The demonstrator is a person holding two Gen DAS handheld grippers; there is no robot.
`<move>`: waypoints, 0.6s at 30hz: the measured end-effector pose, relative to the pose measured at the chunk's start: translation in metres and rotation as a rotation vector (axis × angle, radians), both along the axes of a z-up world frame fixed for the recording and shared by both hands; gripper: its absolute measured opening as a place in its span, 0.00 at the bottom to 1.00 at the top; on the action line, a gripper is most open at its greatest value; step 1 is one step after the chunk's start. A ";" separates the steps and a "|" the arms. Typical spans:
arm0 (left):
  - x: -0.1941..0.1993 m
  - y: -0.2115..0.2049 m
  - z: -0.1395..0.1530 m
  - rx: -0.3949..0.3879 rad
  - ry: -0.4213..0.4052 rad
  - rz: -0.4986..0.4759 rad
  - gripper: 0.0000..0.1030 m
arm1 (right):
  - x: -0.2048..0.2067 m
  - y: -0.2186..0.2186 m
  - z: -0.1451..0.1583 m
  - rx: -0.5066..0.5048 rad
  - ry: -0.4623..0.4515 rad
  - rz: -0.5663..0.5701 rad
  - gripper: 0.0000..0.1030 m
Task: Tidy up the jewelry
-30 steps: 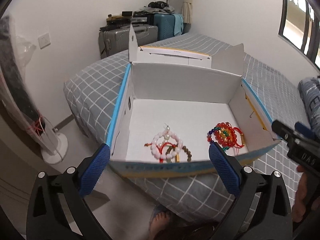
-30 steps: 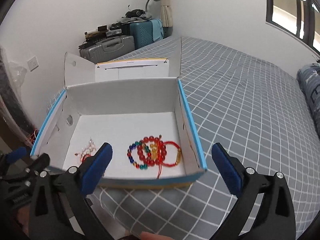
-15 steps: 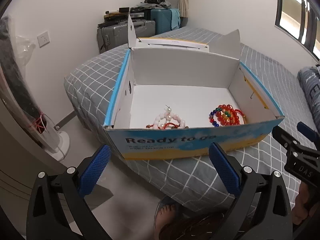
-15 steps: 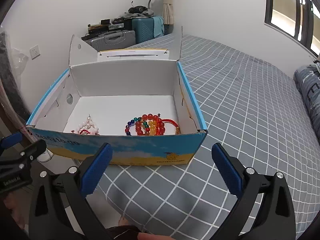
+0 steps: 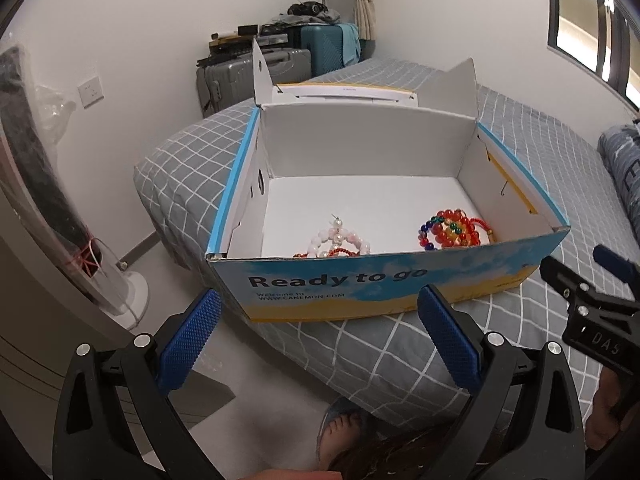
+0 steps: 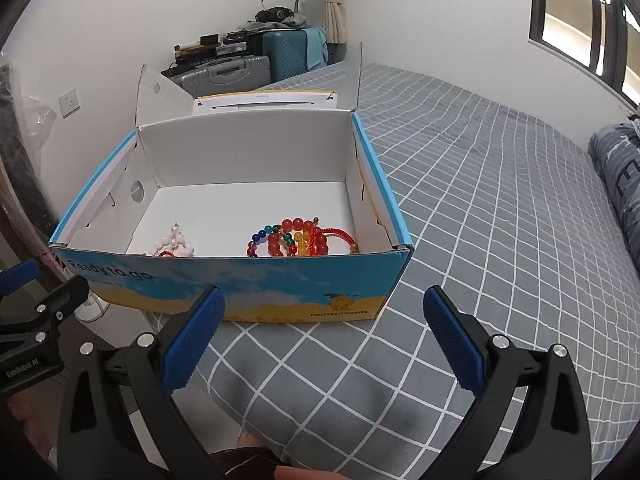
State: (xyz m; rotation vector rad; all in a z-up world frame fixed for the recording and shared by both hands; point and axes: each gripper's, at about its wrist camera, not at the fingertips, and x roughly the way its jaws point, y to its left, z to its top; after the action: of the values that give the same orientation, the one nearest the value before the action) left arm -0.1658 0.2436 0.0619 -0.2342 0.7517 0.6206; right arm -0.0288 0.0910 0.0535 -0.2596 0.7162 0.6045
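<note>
Nearest the cameras, the left gripper (image 5: 318, 338) and the right gripper (image 6: 322, 336) both hung short of the box (image 5: 376, 284), on its printed front side, their blue pads spread wide and holding nothing. Bare checked bedspread (image 6: 480, 216) lay open between the right gripper and the box front, and stretched clear to the box's right. The box sat at the bed's corner, its left wall close to the mattress edge, floor below. Inside, just behind the front wall, 2 clusters lay apart: a pale pink-and-white bead bracelet (image 5: 340, 238) toward the left, partly hidden by the wall, perhaps tangled with a red cord, and a multicoloured bead bracelet (image 6: 294, 238) toward the right. Beyond the box's raised flaps stood suitcases (image 6: 236, 74).
</note>
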 end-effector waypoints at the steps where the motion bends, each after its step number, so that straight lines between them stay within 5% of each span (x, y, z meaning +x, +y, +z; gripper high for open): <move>1: -0.001 0.001 0.000 -0.004 -0.007 0.004 0.94 | 0.000 0.000 0.000 0.000 0.002 0.000 0.93; 18: 0.001 -0.002 -0.002 -0.029 -0.009 -0.006 0.94 | 0.001 0.001 -0.003 0.004 0.017 0.002 0.93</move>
State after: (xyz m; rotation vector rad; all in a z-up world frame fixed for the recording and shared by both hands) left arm -0.1646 0.2413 0.0598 -0.2611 0.7524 0.6032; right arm -0.0277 0.0924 0.0509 -0.2522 0.7316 0.6108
